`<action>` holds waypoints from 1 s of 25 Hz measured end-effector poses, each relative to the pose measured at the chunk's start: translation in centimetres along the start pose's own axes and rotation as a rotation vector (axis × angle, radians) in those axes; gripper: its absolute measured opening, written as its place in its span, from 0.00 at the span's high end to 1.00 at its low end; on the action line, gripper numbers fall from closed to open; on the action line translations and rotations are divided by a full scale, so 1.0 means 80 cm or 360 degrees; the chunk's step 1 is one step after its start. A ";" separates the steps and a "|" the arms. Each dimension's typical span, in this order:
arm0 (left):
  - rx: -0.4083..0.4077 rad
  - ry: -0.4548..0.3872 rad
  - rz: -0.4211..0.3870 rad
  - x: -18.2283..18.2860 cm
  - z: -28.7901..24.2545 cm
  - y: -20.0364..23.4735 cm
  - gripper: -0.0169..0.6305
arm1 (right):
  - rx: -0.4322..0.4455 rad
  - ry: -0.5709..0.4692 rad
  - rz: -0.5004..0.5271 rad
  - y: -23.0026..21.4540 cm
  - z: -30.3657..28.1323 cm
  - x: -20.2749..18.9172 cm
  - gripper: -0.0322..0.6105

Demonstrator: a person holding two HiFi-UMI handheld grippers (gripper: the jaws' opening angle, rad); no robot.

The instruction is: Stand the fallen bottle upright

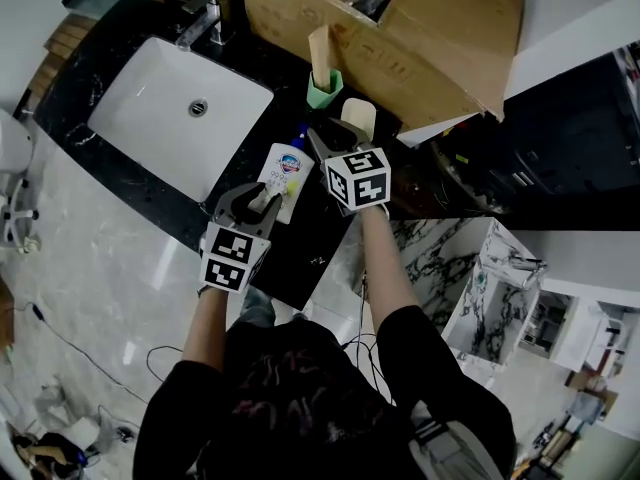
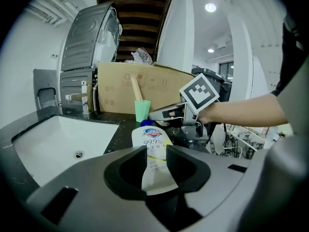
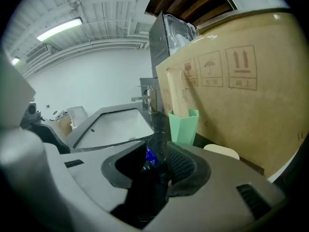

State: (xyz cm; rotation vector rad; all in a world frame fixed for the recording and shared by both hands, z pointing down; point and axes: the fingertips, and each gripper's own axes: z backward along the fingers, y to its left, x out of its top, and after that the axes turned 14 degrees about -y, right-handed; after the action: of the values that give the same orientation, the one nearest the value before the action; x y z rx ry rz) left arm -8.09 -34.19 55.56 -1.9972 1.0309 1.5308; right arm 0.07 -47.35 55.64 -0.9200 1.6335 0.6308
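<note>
A white soap bottle [image 1: 283, 173] with a blue cap [image 1: 297, 140] lies on its side on the black counter [image 1: 120, 183], beside the sink. My left gripper [image 1: 262, 201] is at the bottle's bottom end. In the left gripper view that gripper [image 2: 156, 161] stands open, with the bottle [image 2: 153, 151] lying between and beyond the fingertips, and the pads do not press on it. My right gripper [image 1: 318, 138] is at the cap end. In the right gripper view it [image 3: 155, 161] is open, with the blue cap [image 3: 148, 156] showing in the gap.
A white sink [image 1: 150, 108] with a faucet [image 1: 205, 23] takes up the counter's left side. A green cup [image 1: 324, 88] holding a wooden stick stands just past the cap, next to a cream round object [image 1: 358, 116]. A large cardboard box [image 1: 420, 38] stands behind them.
</note>
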 end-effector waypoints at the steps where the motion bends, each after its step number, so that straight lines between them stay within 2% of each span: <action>1: 0.0001 -0.0003 0.0002 -0.001 0.001 0.000 0.77 | 0.0003 0.0020 -0.0002 0.001 -0.002 -0.004 0.75; 9: -0.0001 -0.0022 0.0017 0.000 0.001 0.001 0.77 | 0.0022 0.0153 -0.0014 0.001 -0.011 -0.031 0.75; 15: -0.0010 -0.0023 0.0003 0.001 0.000 -0.001 0.77 | 0.0048 0.0136 -0.0032 0.006 -0.014 -0.034 0.82; 25: -0.0016 -0.0046 0.0011 0.001 0.002 -0.001 0.77 | 0.0031 0.0095 0.0021 0.005 -0.009 -0.028 0.87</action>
State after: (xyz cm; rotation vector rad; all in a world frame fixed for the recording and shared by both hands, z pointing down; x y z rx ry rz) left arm -8.13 -34.03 55.45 -1.9742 1.0215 1.5667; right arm -0.47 -47.12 57.98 -0.9220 1.6972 0.6007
